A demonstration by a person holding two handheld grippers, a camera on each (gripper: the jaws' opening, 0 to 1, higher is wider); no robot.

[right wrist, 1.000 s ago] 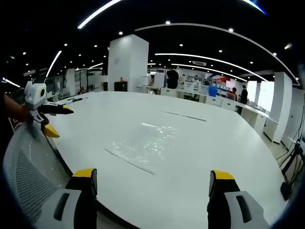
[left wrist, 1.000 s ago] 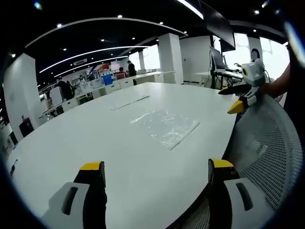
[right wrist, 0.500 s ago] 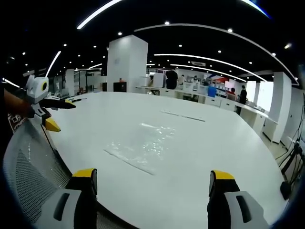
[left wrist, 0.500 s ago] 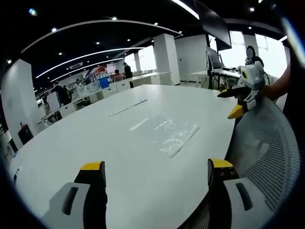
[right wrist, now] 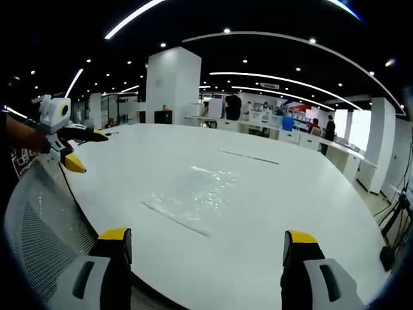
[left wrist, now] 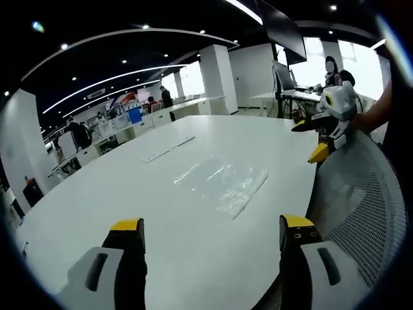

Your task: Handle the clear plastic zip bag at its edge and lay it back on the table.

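The clear zip bag (left wrist: 222, 184) lies flat on the white worktop (left wrist: 129, 194), well apart from both hand-held grippers. The left hand-held gripper (left wrist: 206, 236) and the right hand-held gripper (right wrist: 205, 248) stand wide and hold nothing. We should come in low at the near edge and pinch only the seam.

The left gripper (left wrist: 210, 234) rises from the bottom of the left gripper view with its 2 yellow-tipped jaws spread wide apart and nothing between them. Ahead of them the clear plastic zip bag (left wrist: 222, 184) lies flat on the white counter (left wrist: 103, 187), well apart from both jaws. At the right edge the right gripper (left wrist: 322, 132) hangs above a grey mesh chair back (left wrist: 361, 206), held by a person's hand (left wrist: 371, 119), its jaws parted and apart from the bag. 2 thin strips (left wrist: 166, 148) lie on the counter beyond the bag.
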